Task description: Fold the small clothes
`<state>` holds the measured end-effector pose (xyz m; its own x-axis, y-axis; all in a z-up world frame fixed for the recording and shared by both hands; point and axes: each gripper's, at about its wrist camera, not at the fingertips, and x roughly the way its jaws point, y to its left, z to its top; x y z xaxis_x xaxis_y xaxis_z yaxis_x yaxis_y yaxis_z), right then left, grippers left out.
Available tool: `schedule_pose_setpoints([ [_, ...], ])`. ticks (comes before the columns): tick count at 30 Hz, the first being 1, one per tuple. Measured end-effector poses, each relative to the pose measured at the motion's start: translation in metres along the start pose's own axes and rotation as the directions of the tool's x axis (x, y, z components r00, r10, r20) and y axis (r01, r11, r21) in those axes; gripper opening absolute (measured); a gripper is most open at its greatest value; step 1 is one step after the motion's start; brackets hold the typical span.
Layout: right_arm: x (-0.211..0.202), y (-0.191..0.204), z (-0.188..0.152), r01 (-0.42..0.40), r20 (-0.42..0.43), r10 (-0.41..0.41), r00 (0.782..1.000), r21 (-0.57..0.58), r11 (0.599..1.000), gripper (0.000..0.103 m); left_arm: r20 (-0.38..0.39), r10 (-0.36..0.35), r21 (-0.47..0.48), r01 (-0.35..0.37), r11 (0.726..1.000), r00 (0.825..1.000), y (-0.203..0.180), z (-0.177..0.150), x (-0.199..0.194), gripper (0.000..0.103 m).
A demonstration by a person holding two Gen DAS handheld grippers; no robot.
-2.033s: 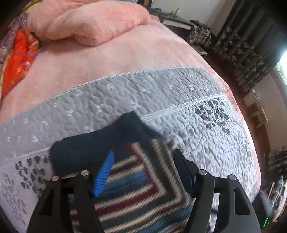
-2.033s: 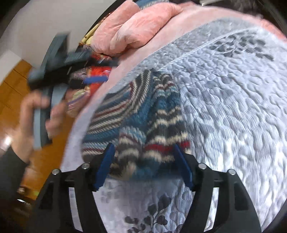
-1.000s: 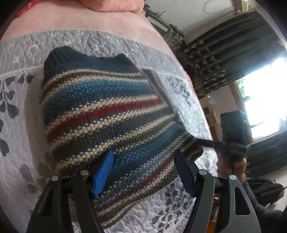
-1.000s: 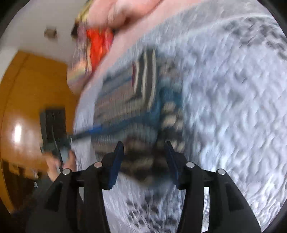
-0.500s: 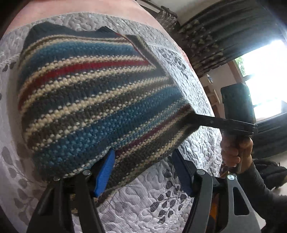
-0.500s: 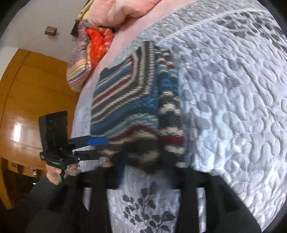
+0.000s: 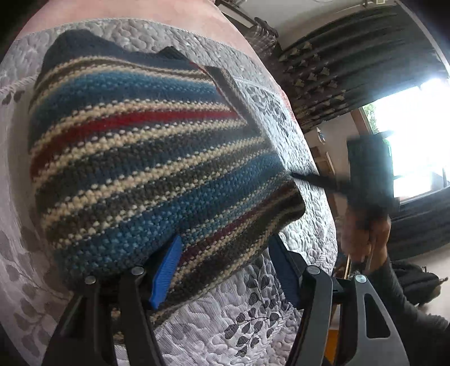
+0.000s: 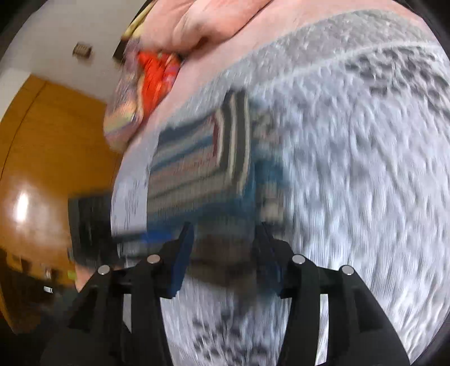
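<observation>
A striped knitted sweater (image 7: 146,157) lies folded on the grey quilted bedspread (image 7: 225,332). My left gripper (image 7: 225,270) is open at the sweater's near edge, and the hem lies between its blue pads (image 7: 166,270). A hand holds my right gripper (image 7: 365,174) at the sweater's right corner, its fingers touching the knit edge. The right wrist view is blurred by motion. In it the right gripper (image 8: 226,253) is open with a narrower gap, straddling the sweater (image 8: 202,169) at its near edge. The left gripper (image 8: 90,222) shows there as a dark blur.
A pink blanket (image 8: 213,25) and an orange patterned cushion (image 8: 152,76) lie at the far end of the bed. Dark curtains (image 7: 346,64) and a bright window (image 7: 416,135) stand beyond the bed's right side. A wooden wardrobe (image 8: 42,157) is on the other side.
Both grippers have come to opposite ends of the sweater's near edge. The right jaws narrowed about a second ago and kept that gap. The right wrist view is blurred again.
</observation>
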<state>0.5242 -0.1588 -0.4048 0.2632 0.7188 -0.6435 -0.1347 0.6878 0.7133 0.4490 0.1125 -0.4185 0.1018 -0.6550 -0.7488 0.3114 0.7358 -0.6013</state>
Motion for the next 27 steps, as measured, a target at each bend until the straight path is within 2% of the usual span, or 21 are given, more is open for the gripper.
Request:
schedule_pose_setpoints([
  [4, 0.036, -0.007, 0.047, 0.01, -0.023, -0.008, 1.0, 0.063, 0.998, 0.047, -0.003, 0.025, 0.008, -0.025, 1.0, 1.0, -0.006, -0.004, 0.002, 0.064],
  [5, 0.048, -0.011, 0.052, 0.001, -0.052, 0.004, 0.999, 0.082, 0.997, 0.036, -0.004, 0.025, 0.008, -0.025, 1.0, 1.0, -0.007, -0.003, 0.003, 0.064],
  [6, 0.064, -0.009, 0.057, 0.007, -0.08, 0.0, 0.997, 0.079, 0.997, 0.012, -0.003, 0.023, 0.007, -0.023, 1.0, 1.0, -0.008, -0.004, 0.003, 0.064],
  [7, 0.069, -0.008, 0.056, 0.061, -0.075, -0.058, 0.995, 0.039, 0.997, 0.012, -0.001, 0.019, 0.004, -0.019, 1.0, 1.0, -0.009, -0.005, 0.002, 0.064],
  [8, 0.068, -0.013, 0.052, 0.073, -0.055, -0.071, 0.996, 0.036, 0.997, 0.01, 0.004, 0.008, -0.002, -0.008, 1.0, 1.0, -0.01, -0.006, -0.001, 0.064],
  [10, 0.057, -0.034, 0.041, 0.076, -0.02, -0.075, 0.997, 0.083, 0.994, 0.009, 0.031, -0.036, 0.002, 0.036, 0.999, 0.999, -0.018, -0.008, -0.01, 0.064],
  [12, 0.049, -0.05, 0.031, 0.04, -0.015, -0.038, 0.999, 0.107, 0.993, 0.011, 0.063, -0.054, 0.024, 0.053, 0.998, 0.997, -0.024, -0.007, -0.024, 0.064],
  [13, 0.046, -0.048, 0.033, -0.002, -0.004, 0.002, 1.0, 0.095, 0.995, 0.013, 0.074, -0.053, 0.024, 0.051, 0.998, 0.996, -0.023, -0.006, -0.03, 0.064],
  [14, 0.043, -0.045, 0.037, -0.024, 0.006, 0.024, 1.0, 0.094, 0.995, 0.019, 0.09, -0.047, 0.017, 0.046, 0.999, 0.995, -0.02, -0.001, -0.036, 0.064],
  [17, 0.029, -0.036, 0.057, -0.02, 0.07, 0.013, 0.997, 0.099, 0.995, 0.024, 0.11, -0.029, -0.019, 0.031, 0.999, 0.994, -0.009, 0.009, -0.045, 0.064],
  [19, 0.026, -0.024, 0.071, -0.031, 0.086, 0.024, 0.996, 0.078, 0.996, 0.024, 0.135, -0.048, -0.051, 0.055, 0.997, 0.99, -0.002, 0.018, -0.053, 0.064],
  [21, 0.033, -0.006, 0.081, -0.042, 0.075, 0.04, 0.996, 0.031, 0.999, 0.024, 0.154, -0.063, -0.048, 0.071, 0.996, 0.986, -0.001, 0.035, -0.059, 0.064],
  [23, 0.052, 0.004, 0.087, -0.027, 0.017, 0.027, 0.999, 0.002, 1.0, 0.024, 0.157, -0.075, -0.044, 0.082, 0.996, 0.985, -0.001, 0.051, -0.06, 0.064],
  [25, 0.076, 0.0, 0.09, 0.073, -0.031, -0.073, 0.997, -0.003, 0.997, 0.017, 0.143, -0.026, -0.076, 0.038, 0.996, 0.989, 0.01, 0.069, -0.049, 0.064],
  [26, 0.087, -0.012, 0.091, 0.125, -0.058, -0.124, 0.991, 0.013, 0.992, 0.0, 0.125, -0.009, -0.11, 0.023, 0.994, 0.992, 0.022, 0.076, -0.039, 0.064],
  [27, 0.093, -0.019, 0.095, 0.152, -0.06, -0.151, 0.987, 0.019, 0.988, 0.0, 0.101, -0.004, -0.13, 0.017, 0.991, 0.995, 0.032, 0.078, -0.031, 0.06],
])
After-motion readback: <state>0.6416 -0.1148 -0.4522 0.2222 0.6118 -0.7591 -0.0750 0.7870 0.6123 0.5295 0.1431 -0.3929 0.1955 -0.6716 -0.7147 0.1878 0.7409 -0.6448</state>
